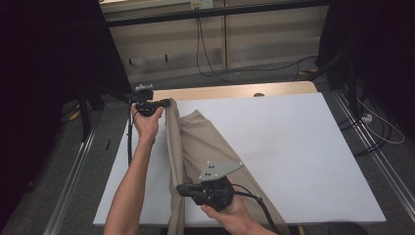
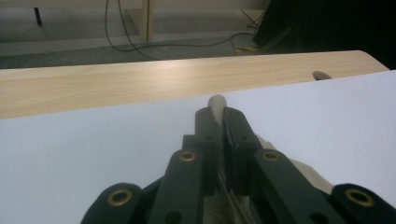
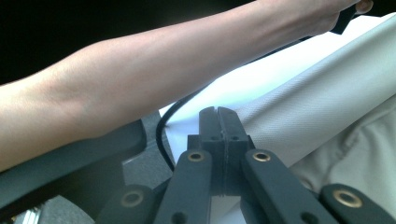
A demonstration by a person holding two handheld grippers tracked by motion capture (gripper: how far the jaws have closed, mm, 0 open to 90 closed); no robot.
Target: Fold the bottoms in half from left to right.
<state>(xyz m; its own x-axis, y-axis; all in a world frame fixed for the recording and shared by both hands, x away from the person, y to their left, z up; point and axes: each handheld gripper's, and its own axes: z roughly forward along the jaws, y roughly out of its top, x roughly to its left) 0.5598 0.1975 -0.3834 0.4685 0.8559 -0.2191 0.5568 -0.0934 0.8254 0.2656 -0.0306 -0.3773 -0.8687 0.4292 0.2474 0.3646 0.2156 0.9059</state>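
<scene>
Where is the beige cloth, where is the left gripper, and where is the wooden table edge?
beige cloth (image 1: 205, 142), high view, its middle fold.
left gripper (image 1: 169, 103), high view, jaw tips pinching the cloth.
wooden table edge (image 2: 140, 81), left gripper view, bare wood strip.

Cloth (image 1: 195, 142) runs off bottom edge

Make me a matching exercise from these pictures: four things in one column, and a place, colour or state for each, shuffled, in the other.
Things:
1. left tool
2. right tool
3. beige cloth
4. wooden tabletop

Descriptions:
A. bare strip beyond the white sheet's far edge
B. pinches the cloth at the far end
C. stretched in a fold between both tools
D. pinches the cloth at the near end

Pairs: 1-B, 2-D, 3-C, 4-A
</scene>
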